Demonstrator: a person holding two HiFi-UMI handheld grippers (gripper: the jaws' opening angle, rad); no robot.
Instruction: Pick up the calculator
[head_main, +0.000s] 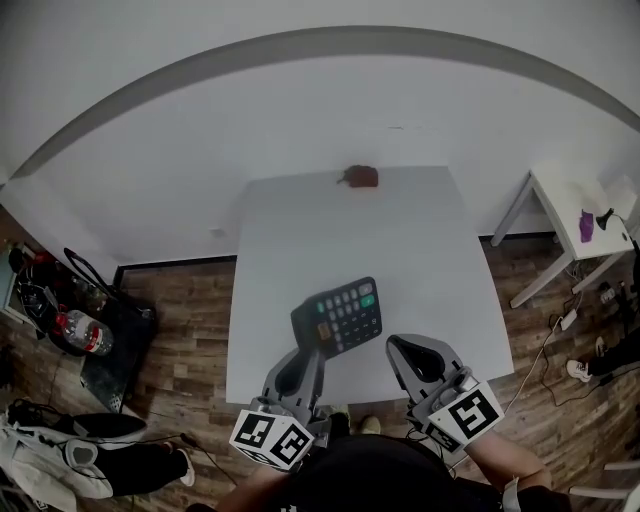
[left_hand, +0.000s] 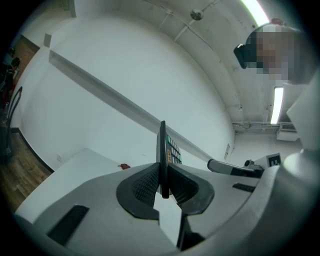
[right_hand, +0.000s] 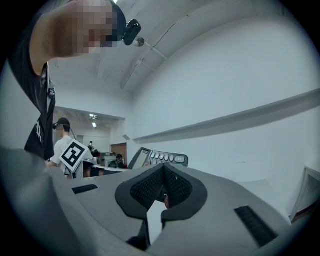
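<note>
two grippers show in the head view: the left gripper (head_main: 305, 352) has the calculator (head_main: 338, 317) by its near corner, keys up, over the near part of the white table (head_main: 340, 225). whether it is clear of the top cannot be told here. the right gripper (head_main: 410, 350) hangs just beside it, apart from it. a small brown object (head_main: 360, 177) sits at the far edge.

left gripper view: the calculator (left_hand: 162, 145) stands edge-on, pinched between the ribbed pads (left_hand: 144, 186), jaws narrow and clamped on its thin body.

right gripper view: these jaws are pressed together with nothing between them; the calculator (right_hand: 160, 158) shows beyond them.

as i judge it, the risk is the hold: only one corner is gripped and most of the body juts out, so a wrist roll or a knock from the right claw could swing it loose and drop it.
</note>
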